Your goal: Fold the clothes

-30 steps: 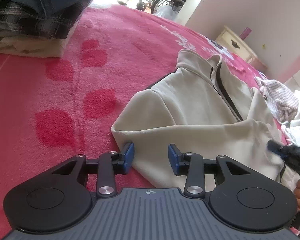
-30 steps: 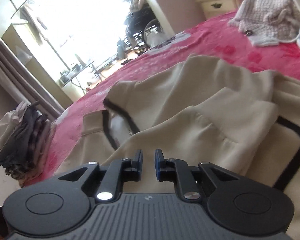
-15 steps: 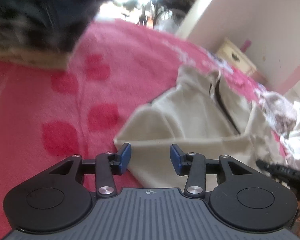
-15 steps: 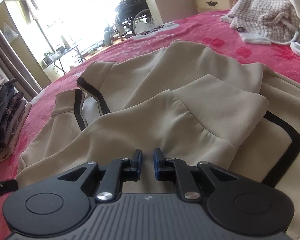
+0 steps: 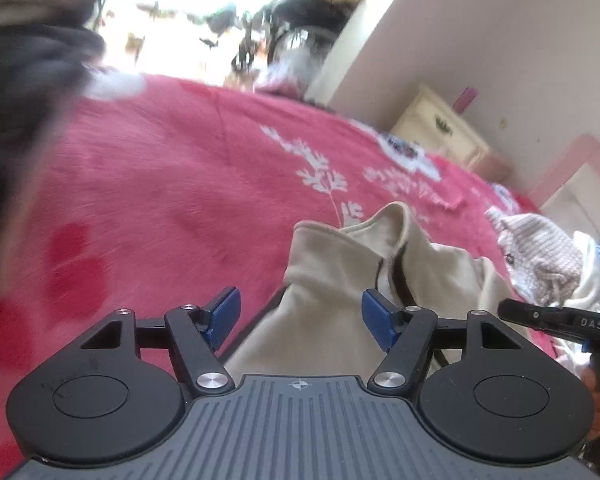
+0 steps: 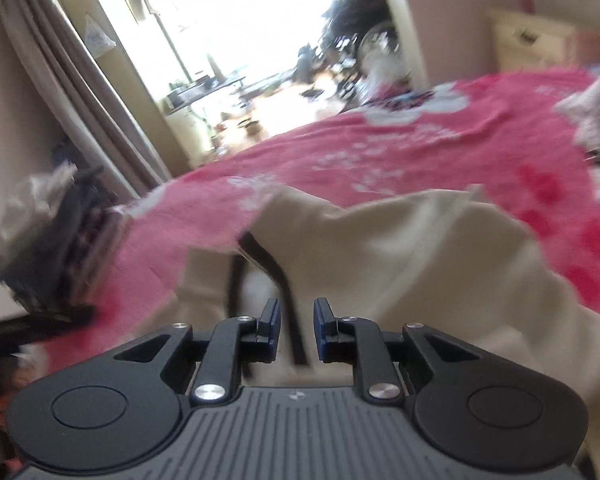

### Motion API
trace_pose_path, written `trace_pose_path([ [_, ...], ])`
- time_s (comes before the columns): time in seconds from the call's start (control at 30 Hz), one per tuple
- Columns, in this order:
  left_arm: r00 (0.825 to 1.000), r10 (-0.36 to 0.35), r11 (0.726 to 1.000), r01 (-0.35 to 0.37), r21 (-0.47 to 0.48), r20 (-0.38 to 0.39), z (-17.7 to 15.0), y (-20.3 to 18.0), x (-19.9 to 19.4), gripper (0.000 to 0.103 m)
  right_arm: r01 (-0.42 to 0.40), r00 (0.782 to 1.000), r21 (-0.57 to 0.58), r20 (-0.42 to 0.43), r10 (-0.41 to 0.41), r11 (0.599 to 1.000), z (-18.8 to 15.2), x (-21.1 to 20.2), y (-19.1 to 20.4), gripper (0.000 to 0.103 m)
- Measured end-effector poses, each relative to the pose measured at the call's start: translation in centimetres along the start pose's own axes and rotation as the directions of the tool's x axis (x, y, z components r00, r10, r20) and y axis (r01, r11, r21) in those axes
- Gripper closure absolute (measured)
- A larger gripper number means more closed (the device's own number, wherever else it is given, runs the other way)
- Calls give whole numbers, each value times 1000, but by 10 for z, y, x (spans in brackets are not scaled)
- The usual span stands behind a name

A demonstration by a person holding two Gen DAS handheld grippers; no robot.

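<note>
A beige zip jacket with black trim [image 5: 332, 280] lies on the red bed cover [image 5: 188, 184], its collar standing up beyond my left gripper [image 5: 300, 312]. The left jaws are opening wide over the jacket's shoulder, and neither blue pad presses on the cloth. In the right wrist view the jacket [image 6: 400, 256] spreads under my right gripper [image 6: 296, 324]. Those jaws are opening from a narrow gap, through which the black zip trim shows; nothing is pinched. The right gripper [image 5: 560, 320] also shows at the right edge of the left view, held by a hand.
A blurred stack of folded dark clothes [image 6: 48, 248] sits at the bed's left end, also the stack [image 5: 12, 100]. Loose knitted and white garments [image 5: 540, 252] lie to the right. A cream nightstand [image 5: 440, 132] stands by the wall, a wheelchair [image 5: 312, 28] beyond the bed.
Both grippers have travelled along the jacket from its folded lower edge toward the collar. The left jaws have spread much wider; the right jaws have parted slightly.
</note>
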State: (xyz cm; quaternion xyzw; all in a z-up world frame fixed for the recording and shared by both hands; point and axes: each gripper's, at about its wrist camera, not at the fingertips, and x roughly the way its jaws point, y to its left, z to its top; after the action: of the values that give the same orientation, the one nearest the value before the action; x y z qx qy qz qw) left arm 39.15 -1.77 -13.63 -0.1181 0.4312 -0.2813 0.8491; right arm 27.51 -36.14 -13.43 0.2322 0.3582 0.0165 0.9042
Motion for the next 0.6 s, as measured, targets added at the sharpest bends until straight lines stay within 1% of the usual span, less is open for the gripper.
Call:
trace_pose_path([
  [0.07,998,3,1000,-3,-14,-62,15,1,30,36,-13,999,22,-33,14,1000,16,29,2,84],
  [0.17,992,-8,1000,5,-28,-125,23,1,63,36,-1,996,29,-95,4,1000,34,72,6,82],
  [0.23,988,-33,996,20,-86,-151,24,8,79,40,-14,991,66,-129,23,998,43,93,5,82],
  [0.3,986,-57,990,36,-136,-154,22,14,88,43,-29,985,119,-168,49,992,50,111,2,82],
  [0.33,988,-59,990,40,-133,-142,21,13,88,49,-28,982,144,-182,54,989,53,119,0,82],
  [0.37,990,-61,991,44,-129,-131,21,13,89,58,-29,978,163,-200,62,986,55,127,-1,82],
  [0.43,992,-64,991,51,-120,-107,19,11,91,66,-22,973,200,-221,66,980,56,140,-4,83],
  [0.5,997,-47,998,44,-44,-64,14,1,85,82,-6,968,244,-243,68,970,54,152,-11,83],
  [0.53,998,-39,999,39,-3,-41,12,-4,82,85,-4,966,276,-247,75,961,53,156,-16,84],
  [0.57,999,-38,996,38,82,6,7,-15,74,89,-12,965,312,-244,92,950,52,157,-21,85],
  [0.6,998,-39,985,30,167,49,2,-25,67,92,-21,965,336,-240,107,942,51,156,-25,88],
])
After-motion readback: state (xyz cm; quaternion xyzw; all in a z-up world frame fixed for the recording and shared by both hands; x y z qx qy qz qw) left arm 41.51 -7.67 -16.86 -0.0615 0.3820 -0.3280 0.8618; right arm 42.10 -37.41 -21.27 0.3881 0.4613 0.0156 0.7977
